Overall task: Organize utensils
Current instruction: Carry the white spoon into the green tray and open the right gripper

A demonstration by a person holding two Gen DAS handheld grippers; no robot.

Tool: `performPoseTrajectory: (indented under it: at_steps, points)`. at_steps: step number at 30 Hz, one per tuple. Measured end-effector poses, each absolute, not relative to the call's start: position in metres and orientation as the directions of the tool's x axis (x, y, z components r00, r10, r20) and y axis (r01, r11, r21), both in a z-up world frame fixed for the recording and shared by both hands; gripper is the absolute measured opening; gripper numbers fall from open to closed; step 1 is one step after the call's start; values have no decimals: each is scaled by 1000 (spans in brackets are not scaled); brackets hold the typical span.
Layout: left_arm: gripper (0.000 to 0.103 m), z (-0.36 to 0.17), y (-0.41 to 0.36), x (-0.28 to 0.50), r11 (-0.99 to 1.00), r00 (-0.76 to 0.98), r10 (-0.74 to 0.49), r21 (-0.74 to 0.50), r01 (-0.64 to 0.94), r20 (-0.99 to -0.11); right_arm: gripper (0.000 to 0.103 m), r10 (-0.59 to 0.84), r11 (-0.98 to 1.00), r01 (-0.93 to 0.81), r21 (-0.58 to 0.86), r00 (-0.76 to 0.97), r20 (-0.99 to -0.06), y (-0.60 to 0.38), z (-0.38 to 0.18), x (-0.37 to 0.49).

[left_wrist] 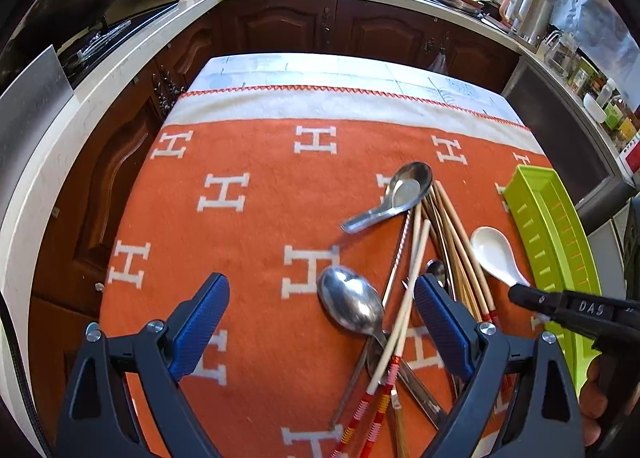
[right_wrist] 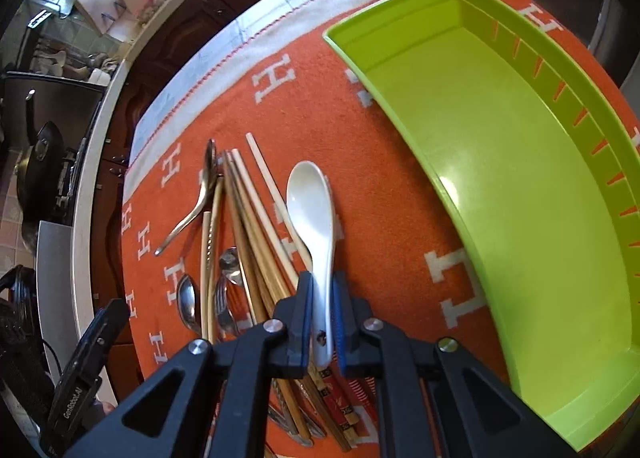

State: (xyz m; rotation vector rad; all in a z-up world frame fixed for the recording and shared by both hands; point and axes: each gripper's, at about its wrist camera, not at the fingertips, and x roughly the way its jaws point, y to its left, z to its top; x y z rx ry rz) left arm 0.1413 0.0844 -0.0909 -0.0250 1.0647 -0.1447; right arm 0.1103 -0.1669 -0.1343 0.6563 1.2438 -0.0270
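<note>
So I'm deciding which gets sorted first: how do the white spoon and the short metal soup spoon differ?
The white spoon is glossy white and clamped by its handle in the right gripper; the metal soup spoon is shiny grey and lies free on the orange cloth. Both have deep bowls and short handles.

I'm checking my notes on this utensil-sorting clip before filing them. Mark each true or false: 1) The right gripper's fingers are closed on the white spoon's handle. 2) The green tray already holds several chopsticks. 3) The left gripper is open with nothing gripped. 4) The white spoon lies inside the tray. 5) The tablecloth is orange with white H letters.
1) True: the right gripper pinches the white spoon by its handle.
2) False: the green tray holds nothing; the chopsticks lie on the cloth.
3) True: the left gripper is open above the pile.
4) False: it lies beside the tray.
5) True: the tablecloth shows that pattern.
</note>
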Motion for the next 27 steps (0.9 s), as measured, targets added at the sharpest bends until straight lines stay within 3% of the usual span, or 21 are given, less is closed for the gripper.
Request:
performPoseTrajectory:
  at_steps: [12,19,27]
  points:
    - [92,-84,69,119,993,493,-93,-45,108,-865,5,389,746,345,569,468,-793,-201,-106,91]
    - [92,-84,62,108,995,498,-69,-24,96,-864,5,290,738,383,556,565,-773,-248,-86,90]
    - [92,-90,68,107,998,480,-50,-32,46,-876,6,142,772,458,440,550,-823,-295,-108,116]
